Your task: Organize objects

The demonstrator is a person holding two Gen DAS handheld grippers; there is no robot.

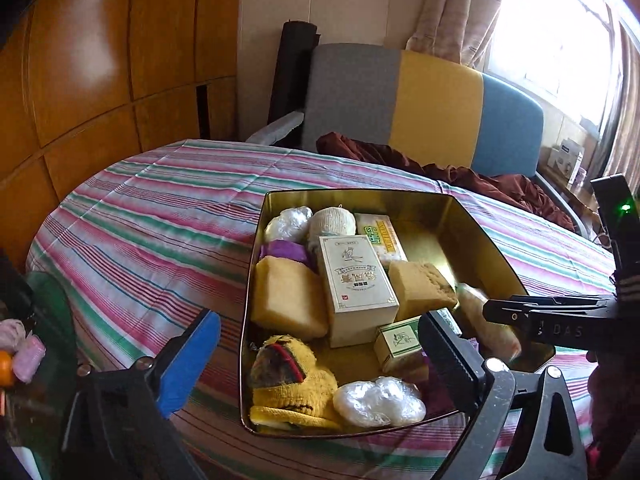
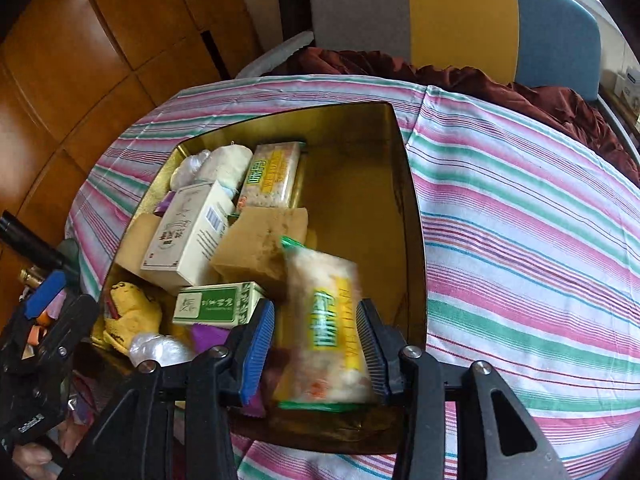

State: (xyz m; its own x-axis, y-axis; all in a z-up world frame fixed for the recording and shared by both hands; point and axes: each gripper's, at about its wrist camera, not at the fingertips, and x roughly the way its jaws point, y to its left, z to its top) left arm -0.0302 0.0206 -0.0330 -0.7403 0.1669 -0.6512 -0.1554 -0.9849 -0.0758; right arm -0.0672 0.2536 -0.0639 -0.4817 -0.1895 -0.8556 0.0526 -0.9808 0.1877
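A gold tin [image 1: 360, 194] [image 2: 416, 240] stands on the striped tablecloth [image 1: 152, 216]. It holds a white box [image 1: 356, 280], two yellow sponges [image 1: 288, 300], a small green box [image 1: 400, 344], a yellow knitted piece [image 1: 292, 380], a plastic-wrap ball [image 1: 380, 400] and a cracker packet [image 1: 380, 236]. My right gripper [image 2: 316, 348] is shut on a second cracker packet [image 2: 324, 320], held above the tin's bare right half. My left gripper [image 1: 316, 364] stands wide open over the tin's near end, pads touching nothing.
A chair [image 1: 436, 108] with a grey, yellow and blue back stands behind the table, a maroon cloth [image 1: 460, 168] heaped on it. Wooden cabinets [image 1: 100, 80] line the left. Small pink and orange items [image 1: 24, 352] lie at the left edge.
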